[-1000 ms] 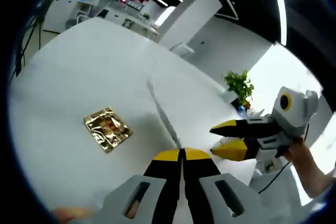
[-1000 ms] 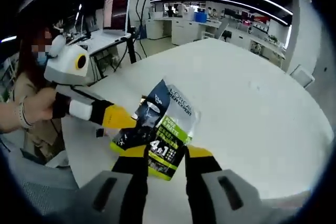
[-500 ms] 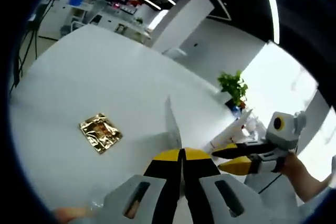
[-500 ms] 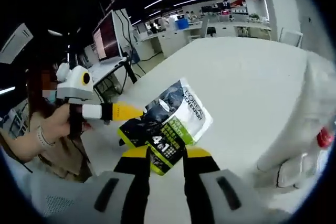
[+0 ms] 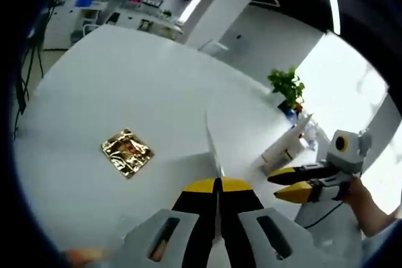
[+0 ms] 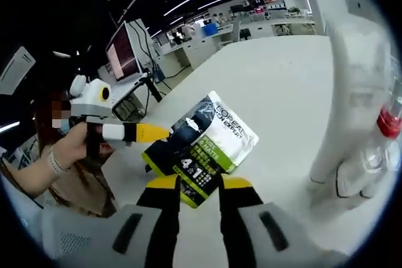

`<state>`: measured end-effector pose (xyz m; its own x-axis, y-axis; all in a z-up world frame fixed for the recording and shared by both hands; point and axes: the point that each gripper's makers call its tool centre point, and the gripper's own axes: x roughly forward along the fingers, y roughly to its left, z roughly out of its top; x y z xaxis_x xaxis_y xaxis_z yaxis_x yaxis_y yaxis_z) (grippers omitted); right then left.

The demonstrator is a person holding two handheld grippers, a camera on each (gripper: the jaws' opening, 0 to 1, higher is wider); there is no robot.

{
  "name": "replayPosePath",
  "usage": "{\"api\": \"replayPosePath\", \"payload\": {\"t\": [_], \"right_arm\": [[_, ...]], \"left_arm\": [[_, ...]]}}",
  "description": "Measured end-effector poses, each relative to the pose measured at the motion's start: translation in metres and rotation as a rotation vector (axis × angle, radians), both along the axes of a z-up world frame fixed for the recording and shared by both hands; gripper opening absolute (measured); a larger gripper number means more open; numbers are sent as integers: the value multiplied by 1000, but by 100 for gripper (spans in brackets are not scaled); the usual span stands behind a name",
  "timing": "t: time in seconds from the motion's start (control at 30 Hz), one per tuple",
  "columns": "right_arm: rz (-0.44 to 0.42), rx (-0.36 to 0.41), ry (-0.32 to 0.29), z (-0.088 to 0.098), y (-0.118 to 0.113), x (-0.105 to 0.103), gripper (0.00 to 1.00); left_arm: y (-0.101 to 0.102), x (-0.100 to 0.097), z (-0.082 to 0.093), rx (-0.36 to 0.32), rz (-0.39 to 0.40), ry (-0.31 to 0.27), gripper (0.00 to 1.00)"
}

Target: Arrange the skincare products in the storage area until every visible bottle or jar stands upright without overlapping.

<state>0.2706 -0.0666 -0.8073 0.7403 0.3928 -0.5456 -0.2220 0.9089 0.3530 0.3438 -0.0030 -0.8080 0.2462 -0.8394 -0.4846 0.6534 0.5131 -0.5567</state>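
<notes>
A L'Oréal sachet (image 6: 207, 142), black, white and green, hangs above the white table (image 6: 282, 73). My left gripper (image 6: 163, 133) is shut on the sachet's left edge, with a person's hand behind it. In the left gripper view the sachet (image 5: 211, 142) shows edge-on as a thin strip rising from my shut left gripper (image 5: 218, 183). My right gripper (image 6: 199, 183) stands open just below the sachet, jaws apart. In the left gripper view the right gripper (image 5: 274, 186) sits off to the right, open with nothing between its jaws. A crumpled gold packet (image 5: 127, 153) lies flat on the table (image 5: 125, 80).
Tall white bottles (image 6: 352, 111) and a clear bottle with a red cap (image 6: 389, 123) stand close at the right of the right gripper view. A white box (image 5: 284, 147) and a potted plant (image 5: 286, 89) sit near the table's far edge. Desks and monitors fill the room behind.
The left gripper has kept the sachet. The right gripper has drawn away from the left one, toward the white bottles, which now loom larger in its view.
</notes>
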Motion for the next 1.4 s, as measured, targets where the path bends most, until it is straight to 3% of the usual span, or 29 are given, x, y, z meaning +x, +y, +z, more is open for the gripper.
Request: {"api": "replayPosePath", "payload": {"t": [0.2, 0.33, 0.43, 0.57, 0.63, 0.67, 0.87, 1.03, 1.2, 1.4], "right_arm": [[13, 7, 54, -15, 5, 2, 31], [-7, 77, 87, -25, 9, 1, 33], [8, 53, 116, -34, 12, -5, 36], [26, -19, 117, -34, 21, -12, 49], [52, -138, 95, -36, 22, -11, 55], [83, -209, 83, -36, 26, -12, 57], [166, -372, -27, -31, 53, 4, 58], [220, -554, -63, -44, 59, 12, 67], [211, -647, -147, -41, 55, 30, 63], [245, -718, -151, -53, 56, 36, 50]], "left_arm": [[1, -2, -2, 1, -6, 21, 0], [-2, -4, 4, -9, -12, 29, 0], [-4, -4, 8, -11, -15, 31, 0], [-8, -2, 11, -14, -14, 27, 0], [-10, -2, 13, -19, -11, 28, 0], [-11, -2, 13, -19, -8, 27, 0], [-13, -1, 14, -28, 12, 29, 0], [-11, -1, 13, -46, 38, 50, 0], [-8, -1, 12, -66, 60, 63, 0], [-6, -1, 11, -90, 85, 87, 0]]}}
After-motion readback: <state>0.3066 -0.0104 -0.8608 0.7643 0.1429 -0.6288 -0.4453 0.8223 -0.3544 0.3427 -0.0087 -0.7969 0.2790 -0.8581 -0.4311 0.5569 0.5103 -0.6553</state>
